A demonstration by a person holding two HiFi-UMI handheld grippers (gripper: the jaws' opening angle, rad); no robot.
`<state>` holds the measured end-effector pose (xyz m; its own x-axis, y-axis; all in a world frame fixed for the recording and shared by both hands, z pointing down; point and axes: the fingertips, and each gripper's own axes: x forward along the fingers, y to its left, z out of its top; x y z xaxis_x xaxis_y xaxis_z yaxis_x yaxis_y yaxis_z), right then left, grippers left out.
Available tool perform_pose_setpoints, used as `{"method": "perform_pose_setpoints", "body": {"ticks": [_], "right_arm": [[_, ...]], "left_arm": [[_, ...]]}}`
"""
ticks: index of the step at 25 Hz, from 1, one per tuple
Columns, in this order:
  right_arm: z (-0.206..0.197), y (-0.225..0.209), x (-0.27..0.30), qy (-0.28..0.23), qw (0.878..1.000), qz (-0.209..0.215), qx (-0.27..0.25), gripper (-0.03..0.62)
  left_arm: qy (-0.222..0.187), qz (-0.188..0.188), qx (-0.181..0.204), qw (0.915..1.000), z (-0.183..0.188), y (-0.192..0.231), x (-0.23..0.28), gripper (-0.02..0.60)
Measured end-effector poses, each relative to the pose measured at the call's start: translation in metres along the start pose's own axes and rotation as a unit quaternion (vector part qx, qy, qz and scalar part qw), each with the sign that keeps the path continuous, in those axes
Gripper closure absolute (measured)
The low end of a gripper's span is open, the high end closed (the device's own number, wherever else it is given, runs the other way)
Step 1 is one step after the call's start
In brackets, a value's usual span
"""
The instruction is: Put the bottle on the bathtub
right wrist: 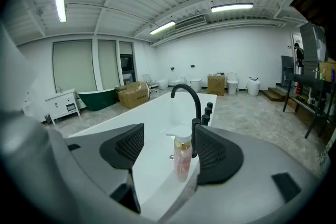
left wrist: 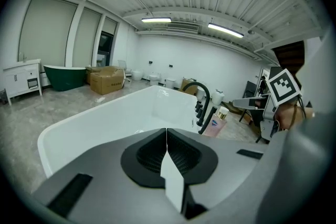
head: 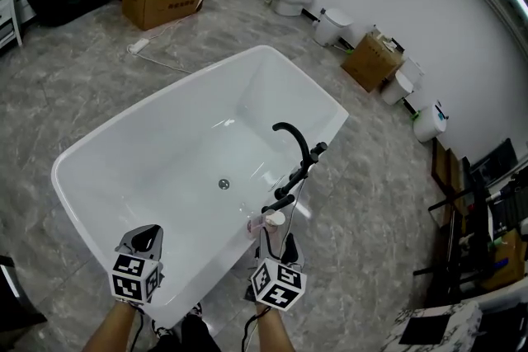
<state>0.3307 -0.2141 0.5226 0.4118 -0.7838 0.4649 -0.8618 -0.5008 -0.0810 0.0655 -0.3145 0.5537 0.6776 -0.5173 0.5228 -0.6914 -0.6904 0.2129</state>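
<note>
The bottle (right wrist: pixel 182 159) stood upright on the bathtub (head: pixel 148 107) rim, just beside the base of the black faucet (head: pixel 295 144). It was straight ahead of the right gripper (head: pixel 275 253), whose jaws gaped wide with the bottle nearer one pad, unclamped. The left gripper (left wrist: pixel 166 136), pinched together on nothing, hung well off to the side.

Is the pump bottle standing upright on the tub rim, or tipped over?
Upright: the bottle stands pump-up on the bathtub rim, beside the black faucet. The right tool has its jaws apart, not clamping it.
</note>
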Motion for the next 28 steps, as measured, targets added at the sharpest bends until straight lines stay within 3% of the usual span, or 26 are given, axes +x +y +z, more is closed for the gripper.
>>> {"method": "perform_pose_setpoints", "body": {"ticks": [11,28], "right_arm": [[0.018,0.015,-0.054,-0.01,1.0,0.009,-0.01,0.298],[0.043,0.048,-0.15,-0.065,0.998,0.012,-0.022,0.327]], "left_arm": [[-0.019,-0.008,0.026,0.9995,0.015,-0.016,-0.054,0.565],[-0.079,-0.017,0.008,0.9967,0.033,-0.017,-0.133,0.565]]}}
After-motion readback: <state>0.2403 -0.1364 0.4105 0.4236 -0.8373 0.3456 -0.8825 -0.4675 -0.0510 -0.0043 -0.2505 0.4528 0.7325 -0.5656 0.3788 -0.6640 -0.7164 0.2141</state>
